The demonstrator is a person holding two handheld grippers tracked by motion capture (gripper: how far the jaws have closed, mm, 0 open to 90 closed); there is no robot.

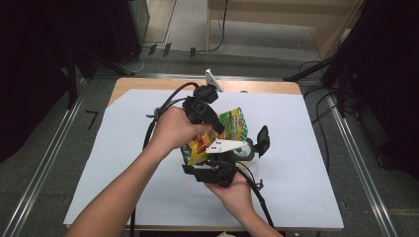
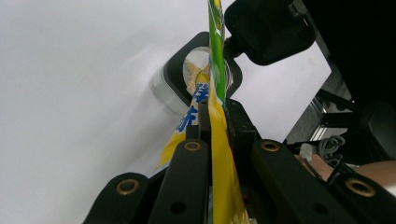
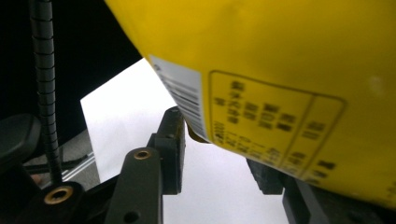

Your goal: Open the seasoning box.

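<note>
We've got the snack bag point(image 1: 232, 129) held up off the white sheet point(image 1: 296, 163) between both grippers, mid-table. Left gripper point(image 2: 215, 116) – jaws pressed together on the bag's thin top edge, pinching it. Right gripper point(image 3: 219, 158) sits under the bag's yellow lower end – jaws spread either side of it; we can't tell if they actually clamp it. Table point(image 1: 148, 84) edge visible beyond the sheet.
</note>
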